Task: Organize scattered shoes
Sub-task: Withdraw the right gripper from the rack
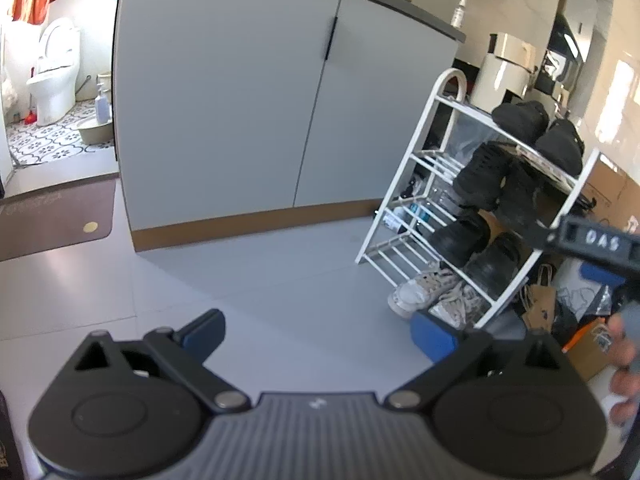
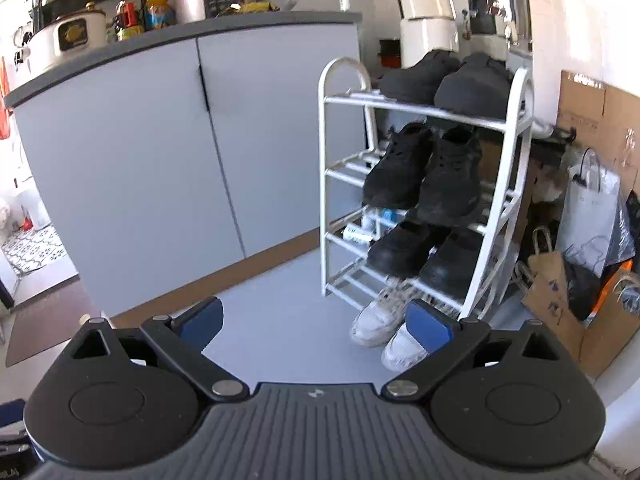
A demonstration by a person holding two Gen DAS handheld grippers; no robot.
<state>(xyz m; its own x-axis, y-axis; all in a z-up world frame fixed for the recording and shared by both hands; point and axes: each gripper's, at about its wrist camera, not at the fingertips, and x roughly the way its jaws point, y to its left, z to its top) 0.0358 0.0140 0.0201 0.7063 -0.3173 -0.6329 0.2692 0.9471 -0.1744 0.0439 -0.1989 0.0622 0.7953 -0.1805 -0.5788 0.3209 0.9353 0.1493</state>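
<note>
Shoe rack [image 2: 424, 200]: three black pairs [image 2: 424, 176] on its tiers. White sneakers [image 2: 384, 320] paired at rack foot, toes poking out onto floor; fits tidied or pending. Judged light, soft uppers, stiff soles; best taken at heel collar. Left gripper [image 1: 316, 332], right gripper [image 2: 316, 320]: jaws wide apart, holding nothing.

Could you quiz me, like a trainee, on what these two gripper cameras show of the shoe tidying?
1. True or false: the white sneakers sit on the top shelf of the white shoe rack.
2. How many pairs of black shoes does the rack hold?
A. one
B. three
C. five
3. Fill in: the right gripper fingers are ____, holding nothing.

Key:
1. False; they are at the bottom, toes poking onto the floor.
2. B
3. open
</note>
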